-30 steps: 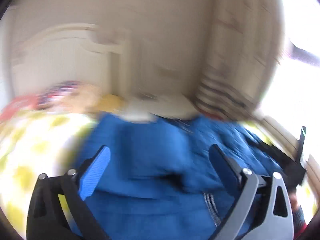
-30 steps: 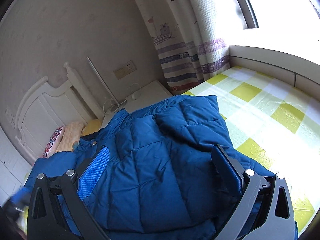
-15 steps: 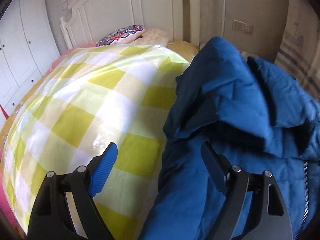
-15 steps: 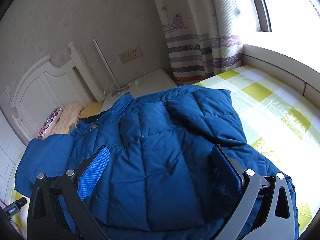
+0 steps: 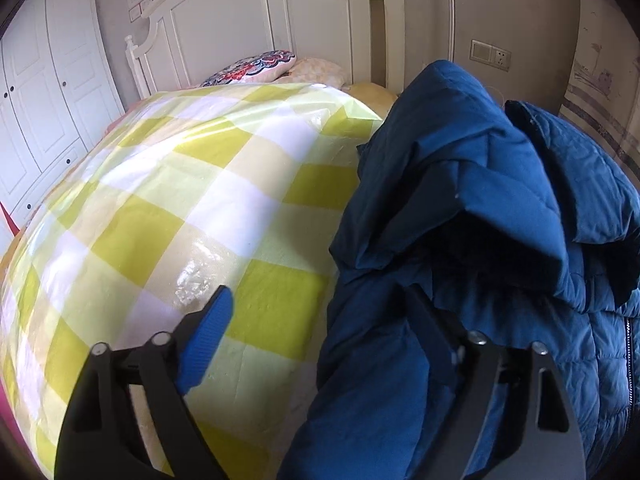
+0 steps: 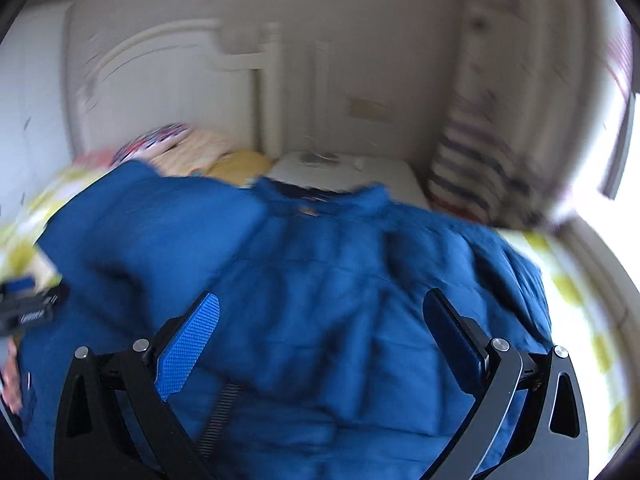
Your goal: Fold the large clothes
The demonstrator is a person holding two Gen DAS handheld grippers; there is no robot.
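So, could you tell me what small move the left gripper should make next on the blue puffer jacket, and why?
Probably close on the blue puffer jacket's left edge: the left gripper, jaws opening, straddles that edge on the yellow checked bedcover, gripping nothing.

White headboard [image 5: 276, 28], checked bedspread [image 5: 168, 208]

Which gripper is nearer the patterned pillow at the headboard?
Left. The left gripper sits over the jacket's edge on the checked bedspread, on the side toward the patterned pillow. The right gripper hovers over the jacket's middle, toward the window side.
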